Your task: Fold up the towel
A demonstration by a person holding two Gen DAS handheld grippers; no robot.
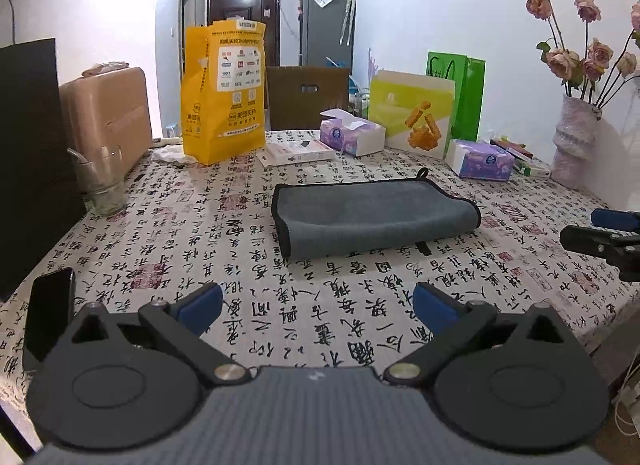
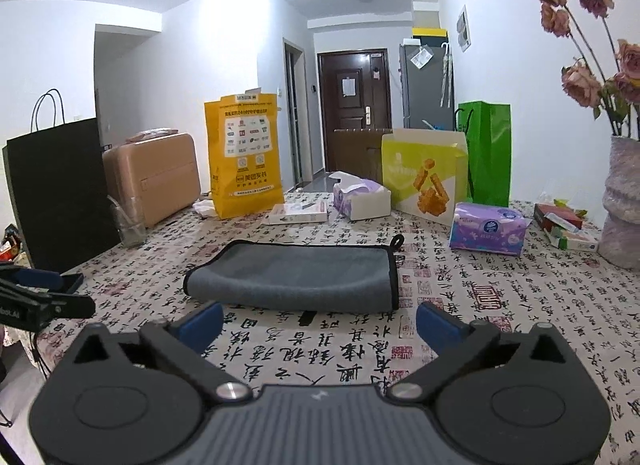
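A grey towel (image 1: 372, 217) with a black hem lies folded on the table, its rounded fold edge at the right in the left wrist view and at the left in the right wrist view (image 2: 296, 277). A small loop sticks out at its far corner. My left gripper (image 1: 318, 305) is open and empty, on the near side of the towel and apart from it. My right gripper (image 2: 320, 325) is open and empty, just short of the towel's near edge. Each gripper shows at the edge of the other's view.
The table wears a calligraphy-print cloth (image 1: 280, 305). At the back stand a yellow bag (image 1: 224, 93), tissue packs (image 1: 352, 133), a snack box (image 1: 412, 113) and a green bag (image 1: 468, 93). A glass (image 1: 100, 181), black bag and phone (image 1: 52, 317) are left; a flower vase (image 1: 572, 145) right.
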